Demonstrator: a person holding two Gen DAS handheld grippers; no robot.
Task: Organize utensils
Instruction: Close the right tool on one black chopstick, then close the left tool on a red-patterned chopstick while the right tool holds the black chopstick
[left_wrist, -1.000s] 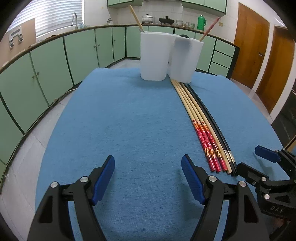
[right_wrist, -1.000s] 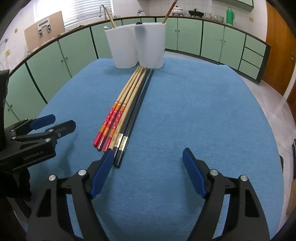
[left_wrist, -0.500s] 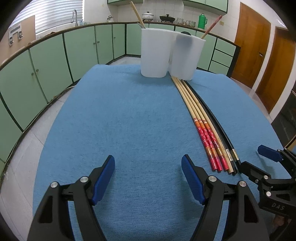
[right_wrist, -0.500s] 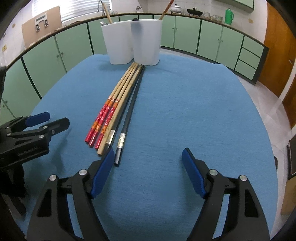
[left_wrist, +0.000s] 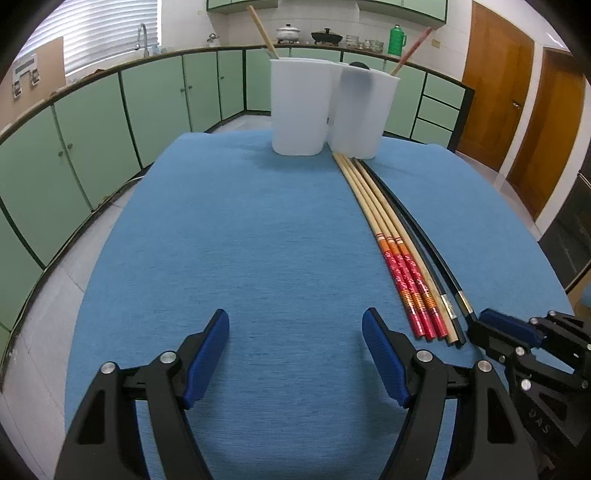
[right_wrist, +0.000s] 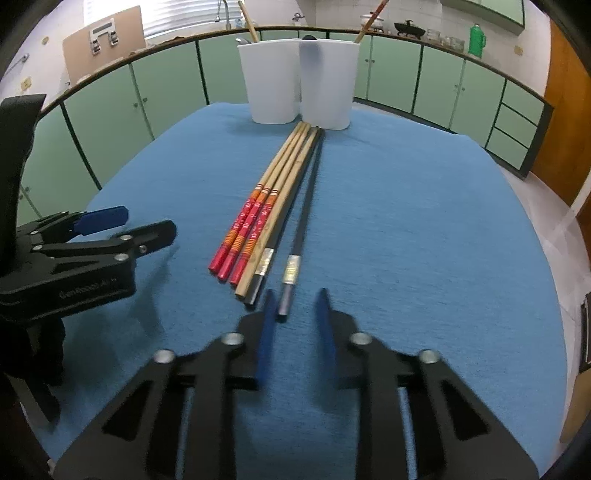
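In the right wrist view, the right gripper (right_wrist: 293, 314) has its fingers narrowed, straddling the near end of the outermost black chopstick (right_wrist: 303, 221), whose long axis runs up-frame toward the white cups (right_wrist: 295, 85). The left gripper (left_wrist: 295, 354), spread wide, is farther away.

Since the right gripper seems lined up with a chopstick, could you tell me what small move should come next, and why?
Probably ease the right gripper forward and down, then close it on the black chopstick. Its jaws are narrowed but apart, the chopstick's near end lies just between the fingertips, and that stick sits slightly apart from the others, so it can be taken alone.
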